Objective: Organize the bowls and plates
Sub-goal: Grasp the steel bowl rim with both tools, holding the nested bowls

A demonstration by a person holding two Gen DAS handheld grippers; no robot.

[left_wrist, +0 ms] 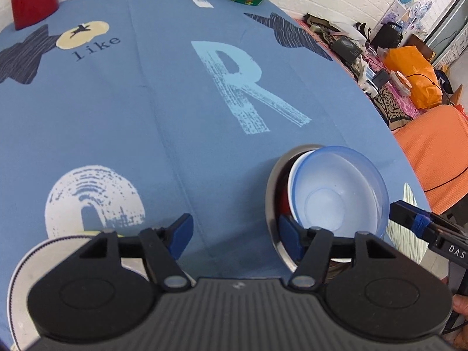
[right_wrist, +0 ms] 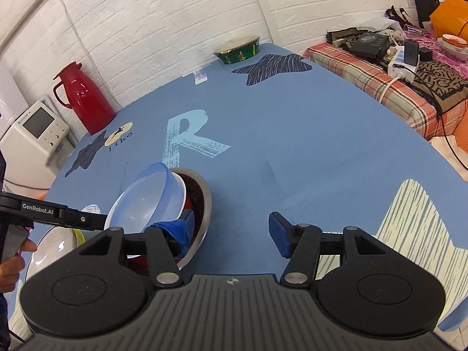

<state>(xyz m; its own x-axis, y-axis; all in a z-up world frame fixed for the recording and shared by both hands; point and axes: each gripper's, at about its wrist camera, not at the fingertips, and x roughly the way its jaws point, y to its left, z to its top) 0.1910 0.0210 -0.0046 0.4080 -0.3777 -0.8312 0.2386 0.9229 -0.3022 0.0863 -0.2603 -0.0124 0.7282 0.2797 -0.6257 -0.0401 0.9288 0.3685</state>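
Observation:
A nested stack stands on the blue tablecloth (left_wrist: 175, 117): a steel bowl (left_wrist: 270, 204) holds a red bowl (left_wrist: 283, 204), a white bowl and, tilted on top, a translucent blue bowl (left_wrist: 339, 193). My left gripper (left_wrist: 235, 238) is open, and its right finger sits at the steel bowl's near rim. My right gripper (right_wrist: 231, 234) is open too; its taped left finger dips inside the steel bowl (right_wrist: 204, 201) beside the blue bowl (right_wrist: 146, 199). A white plate (left_wrist: 17, 278) with a dark rim lies under the left gripper, mostly hidden.
A green patterned bowl (right_wrist: 238, 49) stands at the table's far edge by the brick wall. A red thermos jug (right_wrist: 84, 99) is at the far left, next to a white appliance (right_wrist: 35, 137). A cluttered bench (right_wrist: 395, 67) runs along the right side.

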